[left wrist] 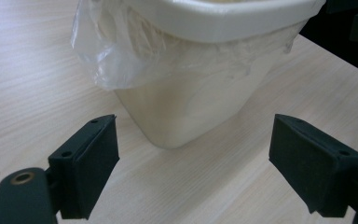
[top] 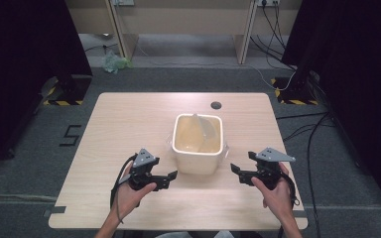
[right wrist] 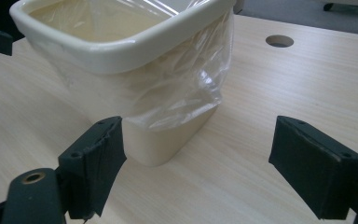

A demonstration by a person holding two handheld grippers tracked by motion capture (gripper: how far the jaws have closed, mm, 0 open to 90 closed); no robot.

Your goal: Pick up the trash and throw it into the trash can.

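Two claws hover over the pale wooden desk (top: 129,124), each held in one hand. The left claw (top: 171,177) has its jaws spread apart, gripping nothing; the right claw (top: 235,171) likewise. Between them, near the desk's middle, stands one cream rectangular plastic bin (top: 197,161), lined with one clear plastic bag (right wrist: 186,88) folded over its rim.
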